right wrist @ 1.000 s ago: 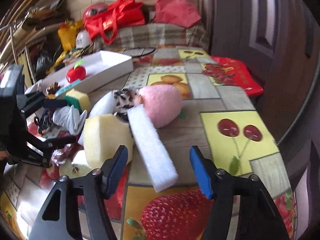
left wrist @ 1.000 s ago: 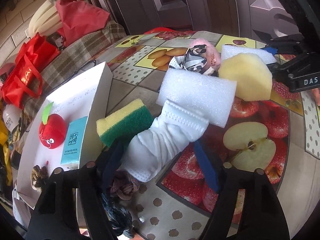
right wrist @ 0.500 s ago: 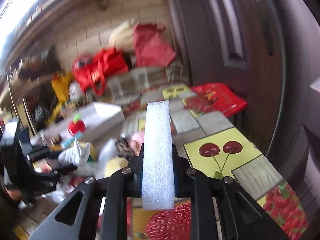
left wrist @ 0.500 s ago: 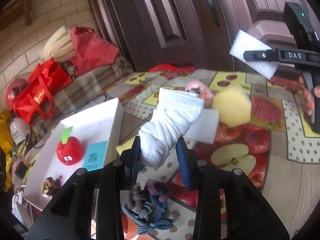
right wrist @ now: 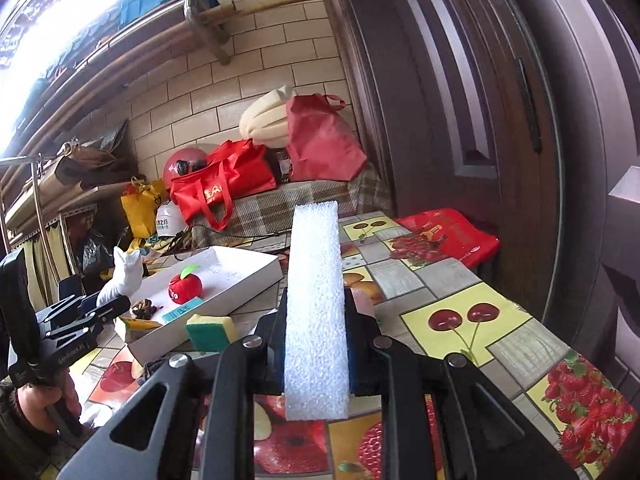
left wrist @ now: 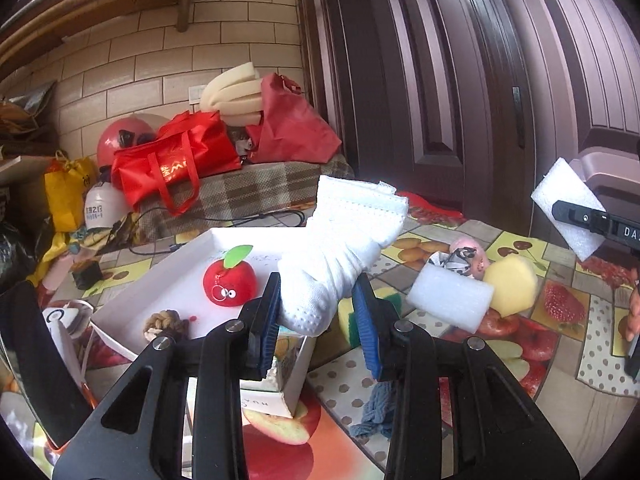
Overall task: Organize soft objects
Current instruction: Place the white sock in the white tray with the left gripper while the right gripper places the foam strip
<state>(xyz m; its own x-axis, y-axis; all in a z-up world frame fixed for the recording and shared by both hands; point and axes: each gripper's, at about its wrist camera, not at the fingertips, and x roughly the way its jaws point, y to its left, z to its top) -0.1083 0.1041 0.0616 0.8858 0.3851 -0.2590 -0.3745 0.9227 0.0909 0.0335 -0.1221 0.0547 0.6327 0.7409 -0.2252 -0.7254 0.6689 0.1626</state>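
Readable text, both views:
- "DAS", white on black, cut off at frame edge, on side of right claw (left wrist: 600,222)
- Small pale lettering on side of left claw (right wrist: 116,305) body, begins "Gen", rest too small to read
- Gold characters on red tote bag (left wrist: 176,166), illegible
- White jug (left wrist: 102,208): dark print, partly numerals, not legible
- Teal packet (right wrist: 182,311) in white tray (right wrist: 240,280): print illegible

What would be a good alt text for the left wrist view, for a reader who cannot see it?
The left gripper is shut on a white sock, held above a white tray with a red apple toy inside. To the right, sponges and foam blocks lie on a fruit-patterned table, and the right gripper holds a white foam strip.
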